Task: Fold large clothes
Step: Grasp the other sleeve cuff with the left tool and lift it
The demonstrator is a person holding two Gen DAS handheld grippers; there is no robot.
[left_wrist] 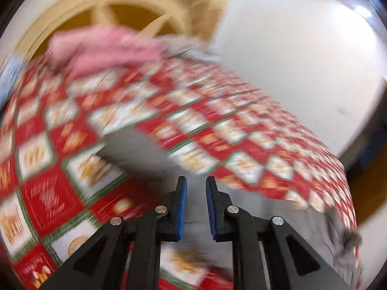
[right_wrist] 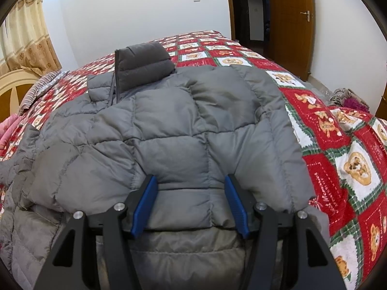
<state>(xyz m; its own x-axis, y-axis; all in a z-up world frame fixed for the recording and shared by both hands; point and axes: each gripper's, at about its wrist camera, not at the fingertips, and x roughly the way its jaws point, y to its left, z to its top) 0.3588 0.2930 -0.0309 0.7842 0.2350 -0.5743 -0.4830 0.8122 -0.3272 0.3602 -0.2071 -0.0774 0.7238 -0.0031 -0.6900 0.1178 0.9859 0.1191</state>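
the grey jacket (right_wrist: 174, 130) lay spread on the quilt (right_wrist: 338, 145), hood at twelve o'clock, so i could fold it. my right gripper (right_wrist: 191, 205) clamped a puffy hem panel to anchor it. my left gripper (left_wrist: 196, 207), nearly pressed together, held nothing.

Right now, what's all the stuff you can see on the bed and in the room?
jacket: one, grey, puffy, spread on the quilt
quilt: one, red and white squares, covering the bed
pink cloth: one, pink, on the quilt near the headboard
headboard: one, cream, at the bed's end
curtain: one, beige, by the wall
door: one, brown wood, far wall
left gripper: one, black with blue pads, narrow gap, nothing between
right gripper: one, black with blue pads, around a jacket fold
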